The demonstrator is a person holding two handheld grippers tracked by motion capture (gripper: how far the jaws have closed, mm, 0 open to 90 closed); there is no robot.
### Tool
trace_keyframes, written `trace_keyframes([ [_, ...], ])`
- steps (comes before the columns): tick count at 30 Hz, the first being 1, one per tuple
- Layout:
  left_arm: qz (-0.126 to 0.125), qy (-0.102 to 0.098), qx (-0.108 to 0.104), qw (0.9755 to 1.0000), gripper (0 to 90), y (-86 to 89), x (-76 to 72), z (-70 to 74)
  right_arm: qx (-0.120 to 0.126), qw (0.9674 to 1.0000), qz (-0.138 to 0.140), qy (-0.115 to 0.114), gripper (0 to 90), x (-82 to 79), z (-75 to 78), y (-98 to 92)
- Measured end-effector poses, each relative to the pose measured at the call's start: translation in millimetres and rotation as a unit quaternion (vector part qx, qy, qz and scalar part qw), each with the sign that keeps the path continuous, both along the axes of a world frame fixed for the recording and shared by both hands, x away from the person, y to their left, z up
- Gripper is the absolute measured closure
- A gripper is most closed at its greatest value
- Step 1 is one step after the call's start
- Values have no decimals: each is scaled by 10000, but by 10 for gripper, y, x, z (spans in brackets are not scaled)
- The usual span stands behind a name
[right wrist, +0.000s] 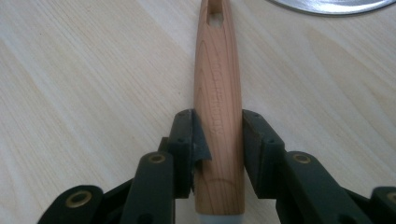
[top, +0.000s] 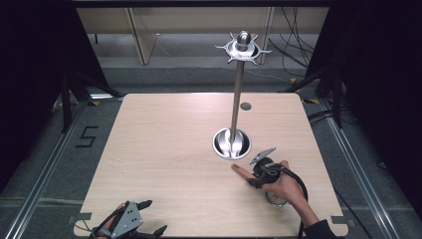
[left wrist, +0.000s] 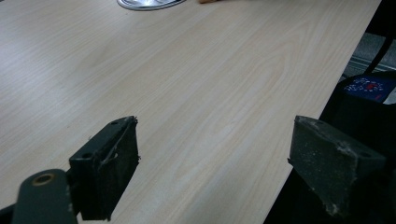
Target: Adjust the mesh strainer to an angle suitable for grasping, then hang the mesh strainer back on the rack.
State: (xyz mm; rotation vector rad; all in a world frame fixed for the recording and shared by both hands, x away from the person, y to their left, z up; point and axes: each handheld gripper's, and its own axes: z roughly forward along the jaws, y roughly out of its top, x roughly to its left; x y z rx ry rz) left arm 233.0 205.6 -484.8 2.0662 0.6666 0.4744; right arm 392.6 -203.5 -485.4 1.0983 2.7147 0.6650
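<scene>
A: Count, please.

B: Table (top: 164, 164), one, light wood grain. Grippers, two. Steel stand (top: 238, 94), one: a round base (top: 232, 143) on the table, an upright pole, and a crown of hooks at the top. Wooden handle (right wrist: 218, 116), one, pale reddish wood with a hole near its far end and a grey collar at its near end. Small grey disc (top: 246, 106) set in the table behind the stand, one.

A: Any writing?

B: A line of letters is stamped along the handle in the right gripper view; too faint to read. On the floor left of the table, a mark shaped like a "5" (top: 87, 136). A blue label with white and red print at the right edge of the left gripper view, unreadable.

A: Right gripper (right wrist: 218, 140)?

B: Closed on the handle, pads pressing both its sides near the collar end. The handle lies flat on the table and points away from the jaws toward the base, its tip just short of the rim.

A: Left gripper (left wrist: 215, 158)?

B: Jaws wide apart, nothing between them, bare table below. It sits at the near left edge, well apart from the handle.
</scene>
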Motion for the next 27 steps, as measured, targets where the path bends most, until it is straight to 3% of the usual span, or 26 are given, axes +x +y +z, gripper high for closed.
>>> trace_keyframes([
  [8,-80,99,49,9999,150,-5,24,10,-158,9998,120,-8,674,-21,-3,-23],
  [9,-74,21,41,10000,150,-7,34,9,-253,9997,-20,14,678,-45,4,-20],
  [12,-99,87,29,9999,150,-13,36,13,-226,9997,85,-2,685,-58,6,-14],
  [16,-78,129,-74,9999,150,-34,37,4,-391,9989,237,-118,686,-61,16,-17],
  [18,-181,33,55,9998,150,-18,47,15,-299,9992,246,-137,686,-73,29,-15],
  [19,-106,122,3,9999,150,-24,29,12,-277,9992,222,-175,687,-74,32,-10],
  [21,-116,98,53,9999,150,-17,29,18,-220,9991,288,-223,687,-76,62,-26],
  [23,-99,45,-42,9999,150,-21,25,17,29,9989,308,-352,687,-102,136,-53],
  [24,-99,45,-42,9999,150,-21,25,17,29,9989,308,-352,687,-102,136,-53],
  [25,-119,41,-26,9999,150,-19,32,17,189,9985,186,-489,687,-124,184,-62],
  [26,-108,-7,91,9999,150,-11,41,18,211,9985,207,-456,687,-128,227,-78],
  [27,-88,34,-31,10000,150,-24,30,10,335,9978,195,-542,687,-128,239,-80],
])
